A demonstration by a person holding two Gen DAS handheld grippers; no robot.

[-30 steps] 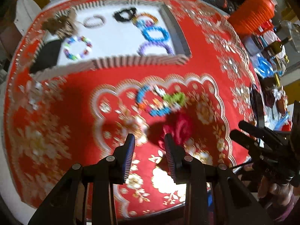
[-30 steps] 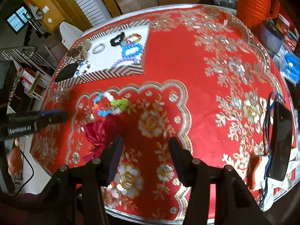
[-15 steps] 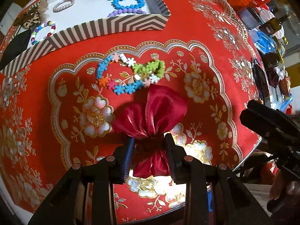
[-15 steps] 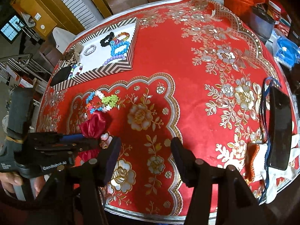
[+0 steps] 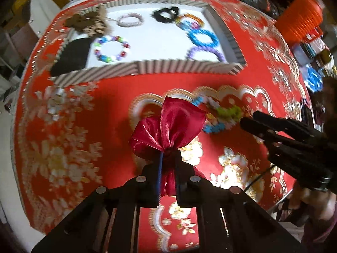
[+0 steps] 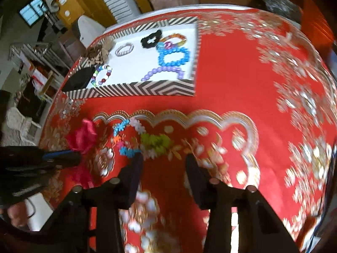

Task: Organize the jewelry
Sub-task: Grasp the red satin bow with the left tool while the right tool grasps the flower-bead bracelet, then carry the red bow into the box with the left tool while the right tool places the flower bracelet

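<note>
While the left wrist view is looking along its own fingers, the left hand-held gripper (image 5: 167, 162) is pinching the red satin bow (image 5: 168, 124) at its knot, which seems the sensible hold, since the gathered middle is the firmest part and the loops are fanning out freely above the jaws; one bow, and it appears to be lifted off the table (image 5: 105, 97). Beyond it the striped tray (image 5: 147, 69) is lying near the far edge of the table, presumably as the collecting place, and it is carrying several pieces: a multicoloured bead bracelet (image 5: 111, 49), a pale ring-shaped bracelet (image 5: 129, 20), a black scrunchie (image 5: 166, 15), a blue bead bracelet (image 5: 203, 36) and a purple bead strand (image 5: 205, 51), plus brown and black items at its left end too blurred to name. One colourful flower-bead necklace (image 5: 221, 116) is waiting on the cloth just beside the bow. Turning to the right wrist view, the right hand-held gripper (image 6: 163, 158) is hanging with its jaws spread and nothing between them, its left finger touching or just short of the necklace (image 6: 139, 139); I judge it is lining up for that piece. The tray (image 6: 134, 89) is sitting well beyond, and the bow (image 6: 83, 136) is showing at the left, pinched in the other tool.
</note>
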